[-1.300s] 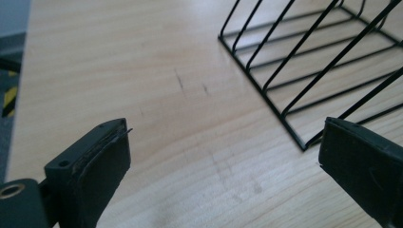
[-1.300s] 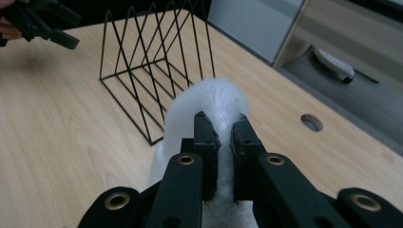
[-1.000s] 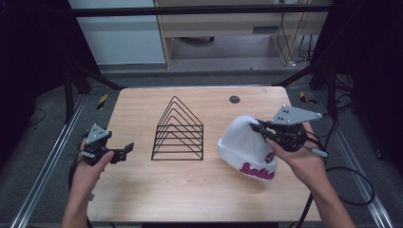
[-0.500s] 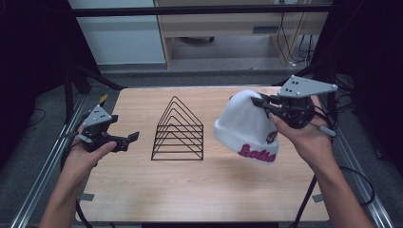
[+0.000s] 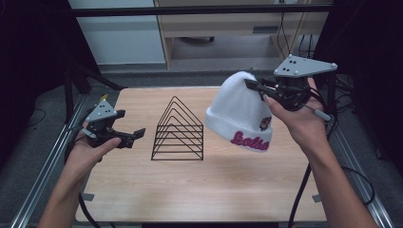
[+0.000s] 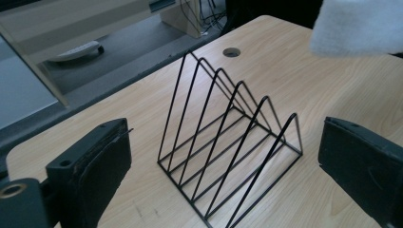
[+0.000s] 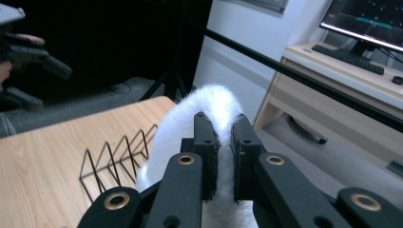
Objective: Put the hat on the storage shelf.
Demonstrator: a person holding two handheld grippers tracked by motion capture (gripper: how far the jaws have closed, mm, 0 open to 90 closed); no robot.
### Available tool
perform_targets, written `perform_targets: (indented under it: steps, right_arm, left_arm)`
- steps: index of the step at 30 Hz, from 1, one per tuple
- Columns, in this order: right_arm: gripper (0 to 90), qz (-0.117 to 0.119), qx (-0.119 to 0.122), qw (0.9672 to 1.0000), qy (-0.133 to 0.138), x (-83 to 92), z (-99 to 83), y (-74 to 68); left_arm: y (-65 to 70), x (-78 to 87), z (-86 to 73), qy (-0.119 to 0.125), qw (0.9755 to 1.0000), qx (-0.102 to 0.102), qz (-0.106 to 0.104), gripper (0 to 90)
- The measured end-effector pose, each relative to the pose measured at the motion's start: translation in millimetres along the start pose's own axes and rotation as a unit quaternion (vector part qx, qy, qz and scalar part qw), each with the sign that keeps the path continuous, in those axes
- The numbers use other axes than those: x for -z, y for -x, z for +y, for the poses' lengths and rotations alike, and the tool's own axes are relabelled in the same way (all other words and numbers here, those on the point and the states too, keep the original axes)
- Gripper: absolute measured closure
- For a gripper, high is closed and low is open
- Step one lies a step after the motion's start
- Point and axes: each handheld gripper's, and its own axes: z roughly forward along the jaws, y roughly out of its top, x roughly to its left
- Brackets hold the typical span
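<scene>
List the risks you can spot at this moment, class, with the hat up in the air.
1. The right gripper pinches only a fold of the white hat; it might slip out.
2. The dangling hat could catch the wire rack and tip it.
3. The open left gripper, close by, might nudge the rack.

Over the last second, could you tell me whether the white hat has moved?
Yes. The white hat, pinched in the right gripper, has lifted off the table and now hangs above and right of the black wire rack, which stayed put.
</scene>
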Motion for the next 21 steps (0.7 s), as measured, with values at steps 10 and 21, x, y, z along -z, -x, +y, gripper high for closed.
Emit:
perform_targets:
  steps: [10,21]
  right_arm:
    - [84.0,0.018,0.000,0.9996,0.021,-19.5,21.8,-1.8]
    - [83.9,0.042,0.005,0.9980,0.046,-44.7,48.8,-8.6]
  left_arm:
    - [9.3,-8.2,12.7,0.010,0.9997,-0.013,-0.021,4.1]
    - [16.0,-34.5,29.3,0.019,0.9984,-0.013,-0.051,10.4]
